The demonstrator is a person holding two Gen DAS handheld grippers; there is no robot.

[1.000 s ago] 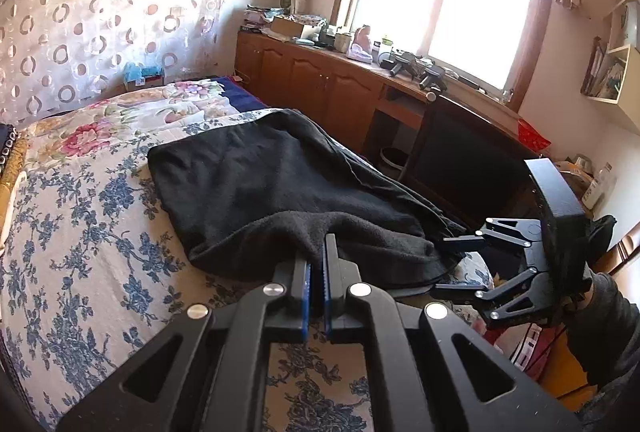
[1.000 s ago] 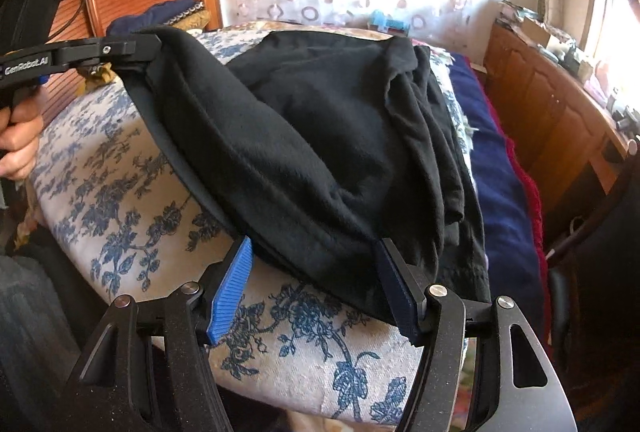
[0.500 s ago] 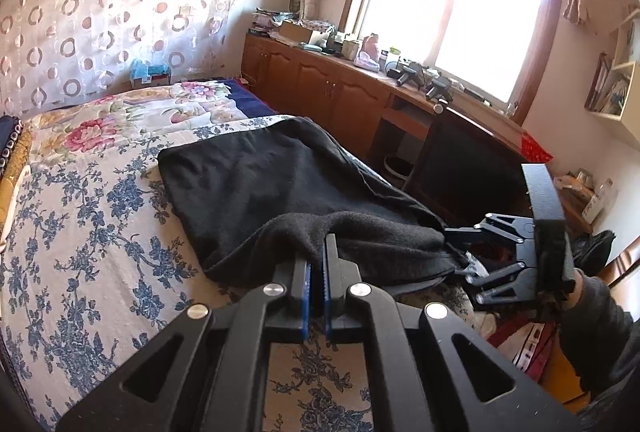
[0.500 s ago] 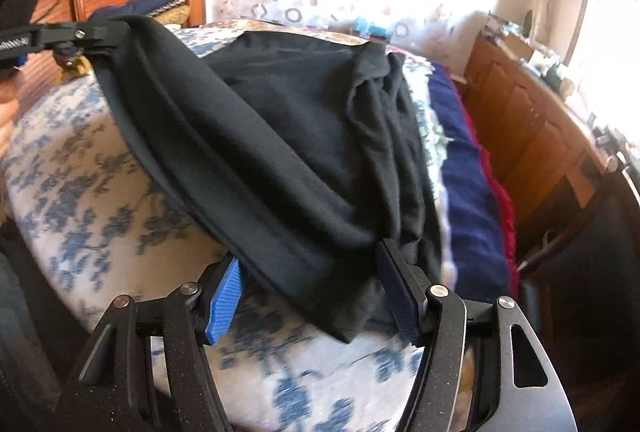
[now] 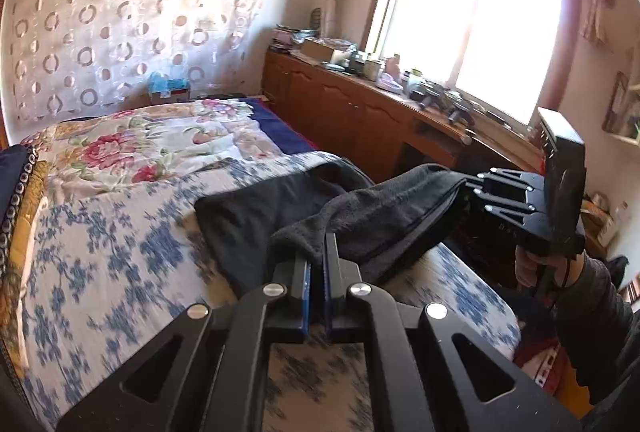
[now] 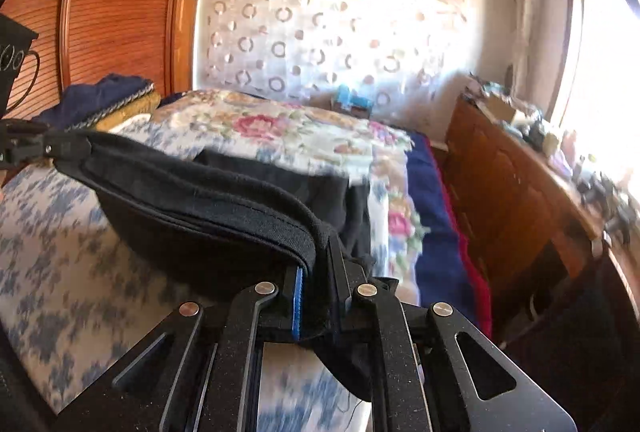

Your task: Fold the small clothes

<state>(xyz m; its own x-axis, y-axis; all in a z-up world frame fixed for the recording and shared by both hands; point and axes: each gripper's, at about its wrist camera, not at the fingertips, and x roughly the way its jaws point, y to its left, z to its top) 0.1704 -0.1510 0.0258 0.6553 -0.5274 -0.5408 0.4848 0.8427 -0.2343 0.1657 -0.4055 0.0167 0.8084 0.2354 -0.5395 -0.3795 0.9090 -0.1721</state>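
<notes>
A black fleece garment (image 5: 372,216) hangs stretched between both grippers above the floral bed, its far part still lying on the cover. My left gripper (image 5: 316,256) is shut on one corner of its edge. In the left wrist view my right gripper (image 5: 474,191) holds the other corner at the right, a hand (image 5: 528,264) behind it. In the right wrist view the jaws of the right gripper (image 6: 316,260) are closing with the garment's (image 6: 200,207) hemmed band pinched between them. The left gripper (image 6: 60,147) clamps the band's far end at the left.
The bed (image 5: 100,232) has a blue-flowered sheet, with a floral quilt (image 5: 152,143) further back. A wooden cabinet (image 5: 352,111) with clutter runs under the window to the right of the bed. A wooden headboard (image 6: 112,11) and dark folded bedding (image 6: 104,91) stand at the left.
The right gripper's jaws went from wide apart around the garment's edge to clamped on it. Both grippers rose and lifted the near edge off the bed, pulling it taut.
</notes>
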